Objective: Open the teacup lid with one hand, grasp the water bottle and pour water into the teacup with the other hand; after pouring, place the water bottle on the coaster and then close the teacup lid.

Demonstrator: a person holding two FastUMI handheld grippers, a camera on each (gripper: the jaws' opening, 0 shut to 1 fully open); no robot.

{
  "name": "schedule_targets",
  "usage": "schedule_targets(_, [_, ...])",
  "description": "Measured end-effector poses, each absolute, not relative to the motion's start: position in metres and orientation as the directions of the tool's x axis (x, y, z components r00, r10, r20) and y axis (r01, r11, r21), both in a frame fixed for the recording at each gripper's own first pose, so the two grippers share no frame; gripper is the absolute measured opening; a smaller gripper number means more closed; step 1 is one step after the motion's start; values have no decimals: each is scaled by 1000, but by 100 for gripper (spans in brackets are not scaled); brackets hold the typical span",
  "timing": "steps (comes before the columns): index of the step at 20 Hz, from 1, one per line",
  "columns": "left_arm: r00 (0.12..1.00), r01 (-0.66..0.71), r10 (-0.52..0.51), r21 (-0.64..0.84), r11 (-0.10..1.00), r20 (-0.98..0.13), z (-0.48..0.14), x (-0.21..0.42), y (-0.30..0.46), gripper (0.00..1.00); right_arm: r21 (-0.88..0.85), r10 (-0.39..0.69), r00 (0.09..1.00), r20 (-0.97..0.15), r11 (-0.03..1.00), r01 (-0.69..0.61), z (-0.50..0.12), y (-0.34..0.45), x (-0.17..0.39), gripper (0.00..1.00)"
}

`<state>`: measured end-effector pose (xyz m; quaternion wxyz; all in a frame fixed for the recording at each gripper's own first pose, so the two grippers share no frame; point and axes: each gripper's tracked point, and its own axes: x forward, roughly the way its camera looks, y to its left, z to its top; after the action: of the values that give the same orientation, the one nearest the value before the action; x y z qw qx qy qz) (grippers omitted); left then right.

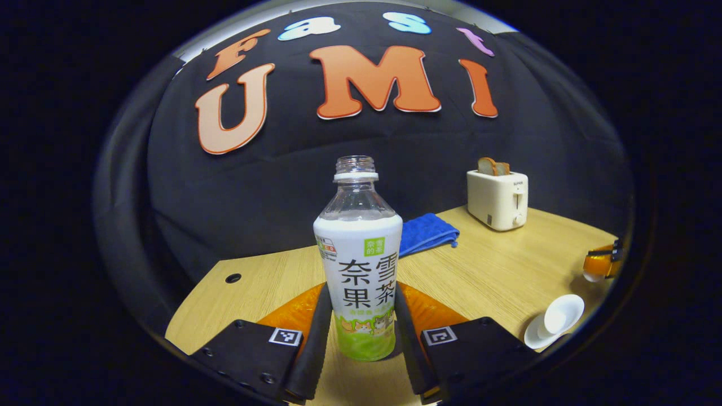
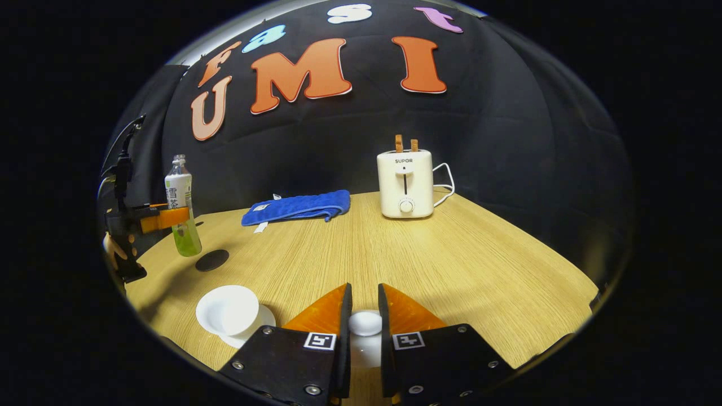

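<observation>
An uncapped water bottle (image 1: 358, 248) with a white and green label stands upright between the fingers of my left gripper (image 1: 362, 293), which is shut on its lower body. In the right gripper view the same bottle (image 2: 181, 211) and left gripper (image 2: 163, 219) are at the far left, just behind a dark round coaster (image 2: 212, 260). My right gripper (image 2: 364, 290) is shut on the knob of the white teacup lid (image 2: 365, 324), held off the cup. The open white teacup (image 2: 228, 309) sits on its saucer left of that gripper; the teacup (image 1: 555, 317) also lies low right in the left gripper view.
A blue folded towel (image 2: 299, 207) lies at the back of the wooden table (image 2: 479, 265). A white toaster (image 2: 405, 183) with toast stands at the back right, its cord trailing behind. A small round hole (image 1: 233, 278) is in the tabletop near the left edge.
</observation>
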<state>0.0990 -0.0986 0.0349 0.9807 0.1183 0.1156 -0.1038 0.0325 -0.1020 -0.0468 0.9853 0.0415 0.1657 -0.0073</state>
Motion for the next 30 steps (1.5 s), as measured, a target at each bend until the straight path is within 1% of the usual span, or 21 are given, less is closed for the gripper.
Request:
schedule_targets(2, [953,227,-185,159,961,-240,31,114,-95,61,82,-4,944,-330,996,33,-48,-104,32,22])
schedule_targets(5, [952,226,-191,129,966,-239,22,116,-91,65,82,-6,942,-337,996,36,-51,-104,33,22])
schedule_targets(6, [949,231,-199,110,967,-244,18,117,-93,62,84,-4,941,-340,996,34,-52,-104,33,22])
schedule_targets(11, [947,218,-192,79,973,-257,3,131,-91,64,83,6,938,-346,996,24,-54,-102,34,22])
schedule_targets(15, [942,200,-169,83,976,-290,-8,128,-83,63,83,10,938,-346,996,20,-53,-102,33,22])
schedule_targets(17, [945,206,-180,69,976,-274,-7,130,-85,64,83,9,939,-344,996,21,-53,-102,34,22])
schedule_targets(19, [946,210,-186,66,975,-267,-8,128,-84,63,83,9,938,-346,996,21,-53,-101,34,22])
schedule_targets(20, [948,211,-187,70,975,-259,-8,128,-84,66,82,9,938,-347,996,20,-53,-102,34,22])
schedule_targets(26, [955,220,-192,106,970,-225,-9,119,-86,65,81,15,938,-346,997,14,-53,-101,34,22])
schedule_targets(30, [961,216,-189,123,969,-203,-10,118,-87,67,84,15,939,-343,996,14,-52,-101,34,22])
